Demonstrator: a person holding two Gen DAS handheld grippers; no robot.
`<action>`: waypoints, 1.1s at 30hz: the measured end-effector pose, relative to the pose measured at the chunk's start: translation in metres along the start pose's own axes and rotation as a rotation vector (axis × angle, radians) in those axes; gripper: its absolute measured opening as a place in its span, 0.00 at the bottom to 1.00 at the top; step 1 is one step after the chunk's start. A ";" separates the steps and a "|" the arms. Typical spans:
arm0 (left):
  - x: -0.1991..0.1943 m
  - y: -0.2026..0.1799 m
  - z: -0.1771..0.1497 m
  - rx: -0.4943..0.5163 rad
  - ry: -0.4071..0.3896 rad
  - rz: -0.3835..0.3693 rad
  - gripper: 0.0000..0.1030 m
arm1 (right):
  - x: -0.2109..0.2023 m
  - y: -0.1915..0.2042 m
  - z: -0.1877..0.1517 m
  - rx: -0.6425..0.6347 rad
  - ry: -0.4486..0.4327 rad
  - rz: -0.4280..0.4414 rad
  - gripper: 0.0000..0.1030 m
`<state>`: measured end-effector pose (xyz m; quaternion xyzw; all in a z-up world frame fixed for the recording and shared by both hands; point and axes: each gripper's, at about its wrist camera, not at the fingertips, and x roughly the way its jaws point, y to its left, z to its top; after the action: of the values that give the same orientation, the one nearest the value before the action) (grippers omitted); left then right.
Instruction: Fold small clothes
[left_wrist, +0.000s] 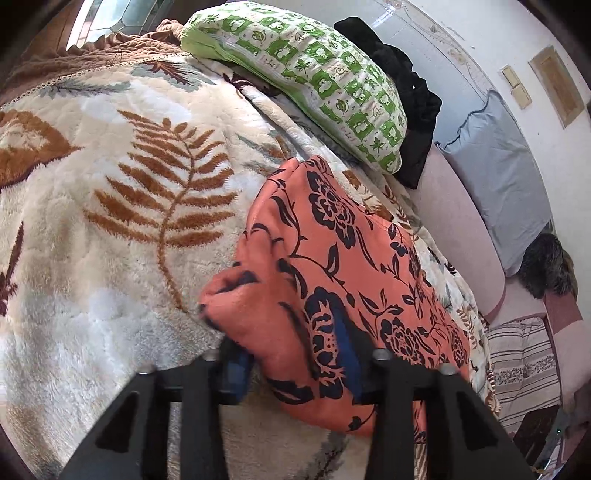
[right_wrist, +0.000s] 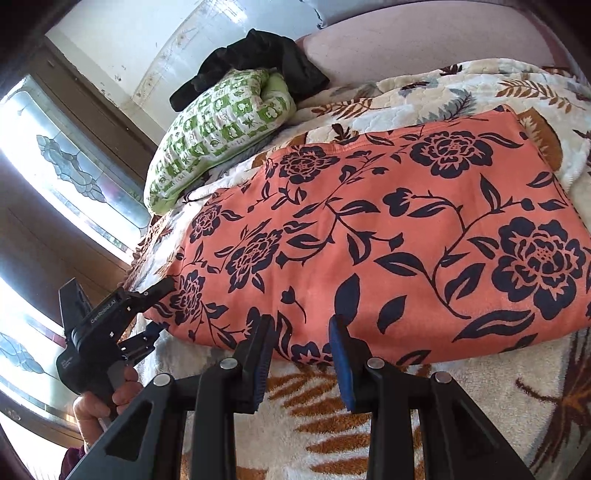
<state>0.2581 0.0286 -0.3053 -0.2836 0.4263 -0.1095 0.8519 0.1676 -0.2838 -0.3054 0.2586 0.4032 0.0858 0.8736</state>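
An orange garment with dark navy flowers lies folded flat on the fleece blanket; it also shows in the left wrist view. My left gripper is open, its jaws on either side of the garment's thick corner, one above and one below the fold. In the right wrist view the left gripper shows at that same corner, held by a hand. My right gripper is open at the garment's near edge, its blue pads touching the hem without clamping it.
The cream fleece blanket with brown fern leaves covers the bed. A green patterned pillow and black clothing lie at the head. A grey pillow leans on the pink headboard. A window is at left.
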 end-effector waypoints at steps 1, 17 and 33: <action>0.001 0.001 0.001 -0.001 0.003 0.006 0.17 | 0.003 0.001 0.001 -0.007 -0.004 0.000 0.33; 0.016 -0.006 0.001 0.018 -0.034 0.046 0.17 | 0.033 0.002 0.010 0.015 0.051 0.052 0.33; -0.027 -0.091 -0.005 0.397 -0.162 -0.008 0.13 | -0.030 -0.063 0.033 0.208 -0.107 0.033 0.33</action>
<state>0.2423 -0.0362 -0.2376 -0.1197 0.3254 -0.1718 0.9221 0.1692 -0.3607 -0.3000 0.3586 0.3585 0.0440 0.8608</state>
